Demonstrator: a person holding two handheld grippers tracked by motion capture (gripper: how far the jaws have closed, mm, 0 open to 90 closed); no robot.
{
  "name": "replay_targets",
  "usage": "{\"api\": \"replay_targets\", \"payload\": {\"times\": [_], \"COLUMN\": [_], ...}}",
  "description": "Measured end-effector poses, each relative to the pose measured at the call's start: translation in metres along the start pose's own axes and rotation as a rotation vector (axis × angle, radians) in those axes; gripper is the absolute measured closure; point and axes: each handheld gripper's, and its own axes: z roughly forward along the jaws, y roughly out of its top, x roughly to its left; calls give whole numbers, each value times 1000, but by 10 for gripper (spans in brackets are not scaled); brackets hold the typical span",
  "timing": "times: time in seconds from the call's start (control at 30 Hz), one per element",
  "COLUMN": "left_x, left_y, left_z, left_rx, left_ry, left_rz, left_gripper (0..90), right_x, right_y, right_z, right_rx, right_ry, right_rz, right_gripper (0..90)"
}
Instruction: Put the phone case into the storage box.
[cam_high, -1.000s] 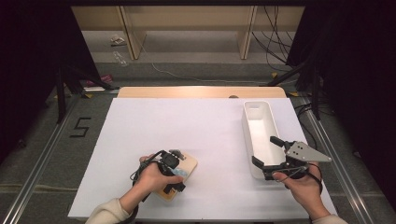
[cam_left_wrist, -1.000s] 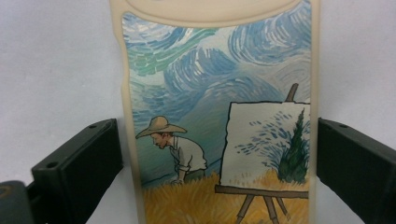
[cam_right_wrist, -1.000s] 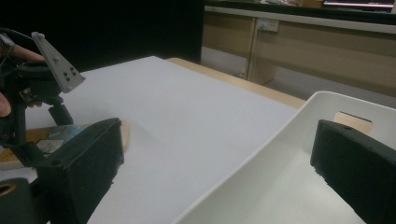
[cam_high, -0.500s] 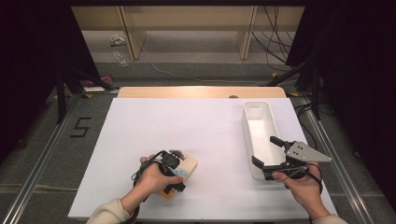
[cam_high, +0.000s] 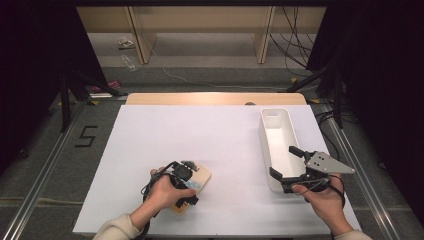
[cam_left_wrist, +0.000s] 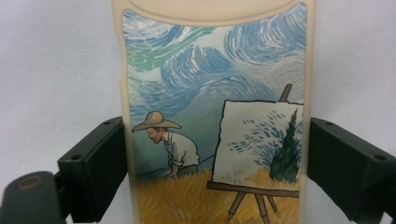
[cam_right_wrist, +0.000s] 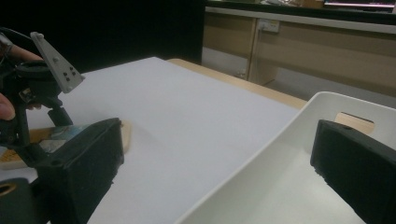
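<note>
Left gripper (cam_high: 186, 181) points down over the phone case (cam_left_wrist: 215, 116) — a cream-rimmed case printed with a painter in a straw hat beside an easel in a yellow field. Jaws stand one on each long side of the case and have just been closing in; the left jaw sits right at the rim, the right one just beside it, and I cannot tell whether either pad presses yet. The case lies flat on the white table sheet (cam_high: 215, 135), near the front edge, left of centre.

Right gripper (cam_high: 294, 166) is held level, jaws wide apart with nothing between the pads. It straddles the near end of the white bin (cam_high: 274, 131): one jaw outside the wall, the other over the inside.

Container: the bin is a long, narrow tray on the right side of the sheet, running away from the person — its floor, where visible, is bare.

Hand pose: the left hand (cam_high: 167, 192) wraps the gripper body from above, forearm coming in from the bottom edge, cable looping at the wrist. The right hand (cam_high: 322, 197) grips from behind, the grey three-cornered plate on top.
</note>
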Motion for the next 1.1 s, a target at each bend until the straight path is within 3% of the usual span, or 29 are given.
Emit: {"api": "replay_targets", "payload": {"times": [0.57, 1.1], "left_x": [2, 4], "left_y": [-2, -5], "left_z": [-3, -13], "left_rx": [-23, -102], "left_ry": [-5, -4], "left_rz": [6, 25], "left_gripper": [113, 115], "right_x": [0, 1], "right_y": [0, 0], "right_z": [0, 1], "right_rx": [-1, -4], "right_ry": [-2, -1], "right_rz": [0, 0], "right_gripper": [35, 32]}}
